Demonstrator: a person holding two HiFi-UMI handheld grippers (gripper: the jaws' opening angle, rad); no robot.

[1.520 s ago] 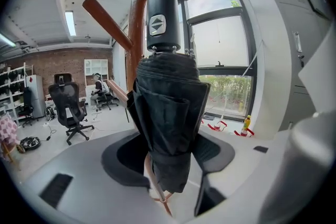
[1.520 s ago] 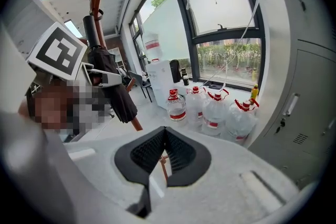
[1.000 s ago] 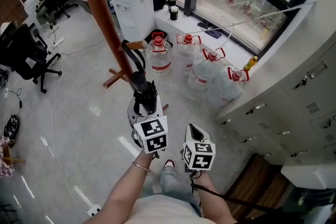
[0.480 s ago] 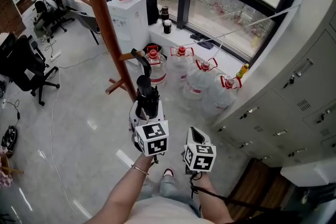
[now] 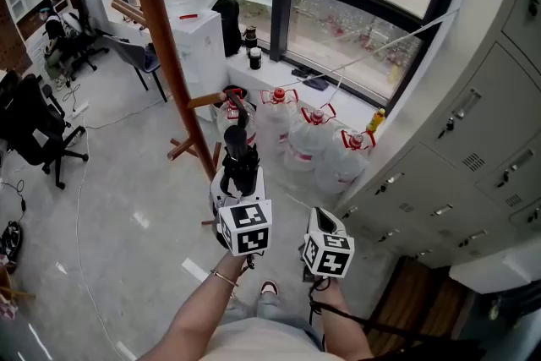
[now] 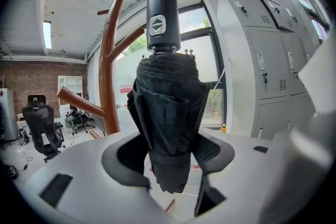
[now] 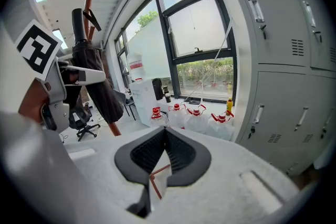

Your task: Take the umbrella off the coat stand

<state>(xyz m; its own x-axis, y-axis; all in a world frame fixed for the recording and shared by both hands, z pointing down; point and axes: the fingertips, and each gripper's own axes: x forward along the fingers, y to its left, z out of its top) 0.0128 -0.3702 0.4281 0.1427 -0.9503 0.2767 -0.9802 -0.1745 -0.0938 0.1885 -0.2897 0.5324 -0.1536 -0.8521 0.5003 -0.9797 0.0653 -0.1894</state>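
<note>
A folded black umbrella [image 5: 239, 146] stands upright between the jaws of my left gripper [image 5: 239, 175], which is shut on its cloth body. In the left gripper view the umbrella [image 6: 168, 113] fills the middle, handle end up, with the pads [image 6: 212, 150] pressed on either side. The brown wooden coat stand [image 5: 169, 55] rises just left of it. The umbrella's strap [image 5: 242, 103] lies close to the tip of a short lower peg [image 5: 207, 101]; I cannot tell whether they touch. My right gripper [image 5: 324, 226] hangs to the right, shut and empty [image 7: 165, 147].
Several big water jugs [image 5: 317, 139] stand under the window. A white water dispenser [image 5: 196, 34] is behind the stand. Grey lockers [image 5: 473, 156] line the right side. Office chairs [image 5: 34, 127] stand at the left on the pale floor.
Both grippers have come up, and the umbrella has risen with the left one. Its strap has moved from round the lower peg out towards the peg's tip.
</note>
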